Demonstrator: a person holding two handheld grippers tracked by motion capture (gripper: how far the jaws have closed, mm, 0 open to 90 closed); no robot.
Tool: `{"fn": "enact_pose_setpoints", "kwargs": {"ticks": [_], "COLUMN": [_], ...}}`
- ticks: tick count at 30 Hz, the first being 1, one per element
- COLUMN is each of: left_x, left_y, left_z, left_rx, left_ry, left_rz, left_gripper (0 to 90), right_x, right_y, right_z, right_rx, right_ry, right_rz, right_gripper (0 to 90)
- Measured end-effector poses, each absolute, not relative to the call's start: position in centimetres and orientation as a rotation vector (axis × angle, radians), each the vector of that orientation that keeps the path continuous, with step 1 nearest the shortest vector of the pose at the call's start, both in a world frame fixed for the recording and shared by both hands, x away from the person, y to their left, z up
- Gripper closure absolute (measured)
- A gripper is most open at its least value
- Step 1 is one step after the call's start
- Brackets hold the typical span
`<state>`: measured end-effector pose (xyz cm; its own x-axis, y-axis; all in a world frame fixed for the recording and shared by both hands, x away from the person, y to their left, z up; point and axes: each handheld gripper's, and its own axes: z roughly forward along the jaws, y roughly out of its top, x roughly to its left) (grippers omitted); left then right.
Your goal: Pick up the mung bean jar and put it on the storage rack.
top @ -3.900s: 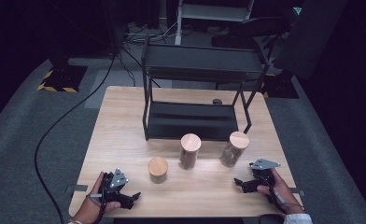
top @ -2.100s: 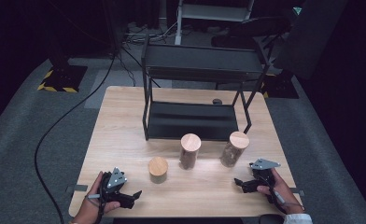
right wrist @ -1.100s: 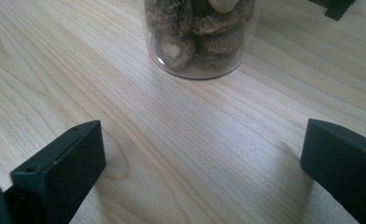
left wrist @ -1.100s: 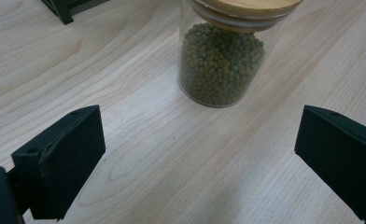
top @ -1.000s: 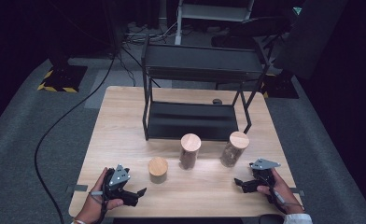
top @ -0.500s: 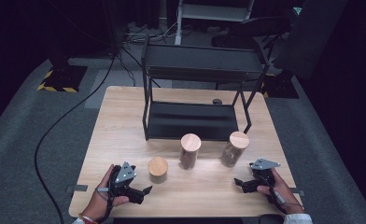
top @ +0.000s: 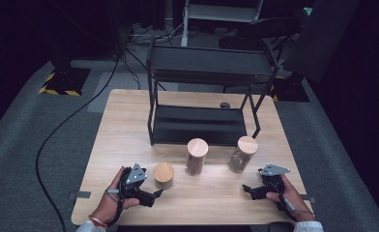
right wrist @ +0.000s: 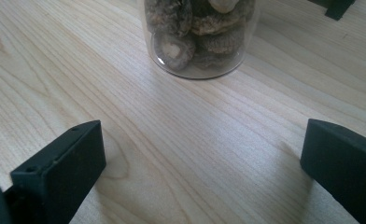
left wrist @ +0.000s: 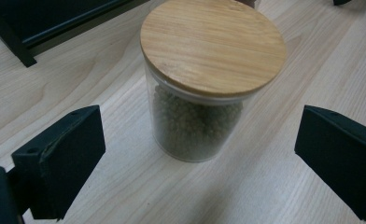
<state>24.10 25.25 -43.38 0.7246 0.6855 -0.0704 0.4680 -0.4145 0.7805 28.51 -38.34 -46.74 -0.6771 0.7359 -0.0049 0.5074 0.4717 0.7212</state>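
A short glass jar (top: 164, 175) of green beans with a bamboo lid stands at the front left of the wooden table (top: 129, 116). My left gripper (top: 153, 195) is open just in front of it; in the left gripper view the short jar (left wrist: 204, 93) stands upright ahead of the jaws, untouched. Two taller lidded jars stand further right: a middle jar (top: 196, 155) and a right jar (top: 241, 153) of dried mushrooms. My right gripper (top: 248, 190) is open near the front right, with the mushroom jar (right wrist: 197, 32) a little ahead of it.
A black two-tier metal rack (top: 204, 96) stands on the back half of the table, its lower shelf (top: 197, 124) bare. A small dark object (top: 225, 105) lies behind it. A black cable (top: 57, 130) runs over the grey floor at the left.
My left gripper has moved right and forward towards the short jar, which now stands just ahead of its open jaws. The right gripper and all jars have stayed put.
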Motion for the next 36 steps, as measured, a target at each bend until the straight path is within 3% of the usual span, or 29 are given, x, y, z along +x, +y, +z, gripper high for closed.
{"fn": "enact_pose_setpoints", "kwargs": {"ticks": [36], "left_x": [27.4], "left_y": [21.9], "left_z": [-43.4], "left_rx": [2.128], "left_ry": [0.872], "left_rz": [0.299], "left_gripper": [3.6], "right_x": [28.5], "right_y": [-38.3], "right_z": [-46.7], "right_rx": [1.053], "right_ry": [2.409], "right_rz": [1.023], "right_gripper": [0.0]}}
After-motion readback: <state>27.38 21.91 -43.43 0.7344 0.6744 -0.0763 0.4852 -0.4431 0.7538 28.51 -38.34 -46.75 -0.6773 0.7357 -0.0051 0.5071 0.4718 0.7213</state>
